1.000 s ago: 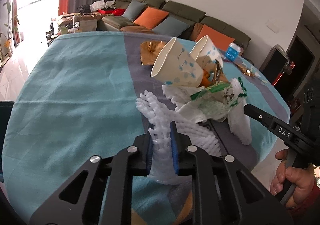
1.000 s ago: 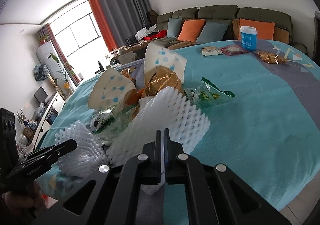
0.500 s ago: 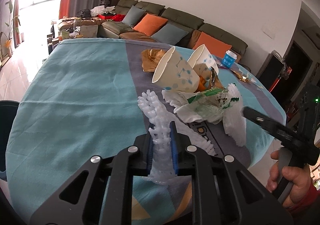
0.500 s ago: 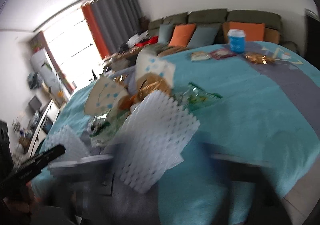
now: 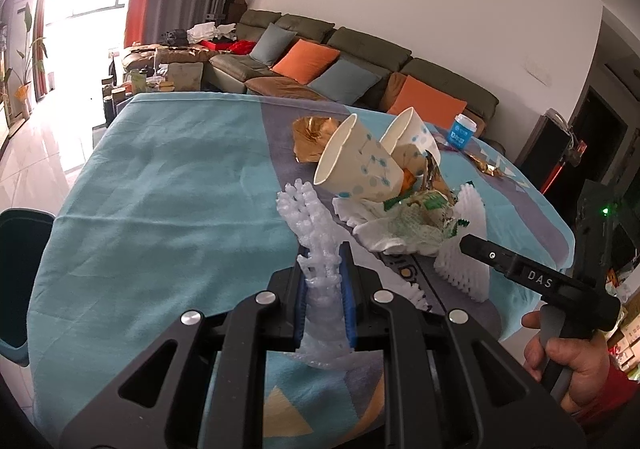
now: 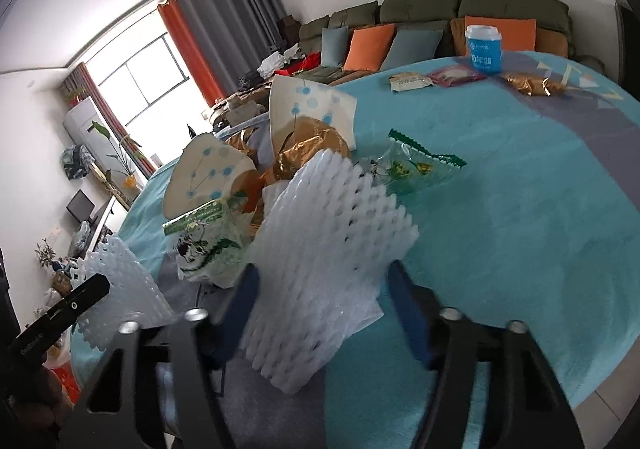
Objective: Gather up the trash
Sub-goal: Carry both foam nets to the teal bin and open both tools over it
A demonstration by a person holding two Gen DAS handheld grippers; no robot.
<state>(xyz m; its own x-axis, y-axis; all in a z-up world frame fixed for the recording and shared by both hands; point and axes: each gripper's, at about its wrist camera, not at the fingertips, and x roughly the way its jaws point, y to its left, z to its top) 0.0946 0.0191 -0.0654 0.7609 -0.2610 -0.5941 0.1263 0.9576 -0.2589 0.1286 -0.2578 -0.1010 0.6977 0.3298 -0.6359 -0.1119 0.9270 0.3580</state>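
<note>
**Foam nets gathered at the near edge of the trash pile**

A living room with a long olive sofa and orange cushions lies behind a round tabletop (image 5: 168, 185) under a teal and grey cloth. Trash is heaped near its front edge: two dotted paper cups (image 5: 360, 165), gold foil (image 5: 312, 135), green snack wrappers (image 6: 420, 169) and white tissue.

The left gripper (image 5: 325, 301) is clamped on a thin white foam net (image 5: 316, 233), which stands up between its blue pads. The right gripper (image 6: 320, 289) is closing, with a broader foam net sleeve (image 6: 328, 233) between its fingers; the pads do not yet seem to press on it.

The step in hand looks like picking up the foam pieces. Next, the right gripper needs to finish its squeeze on the soft sleeve without pushing it off the cloth, then both pieces must go to a bin.

The left view alone shows a dark bin-like container (image 5: 20, 277) beside the tabletop and the person's hand (image 5: 572, 361) on the right handle. The right view alone shows more packets (image 6: 412, 81) and a blue tub (image 6: 484, 49) at the far side.
</note>
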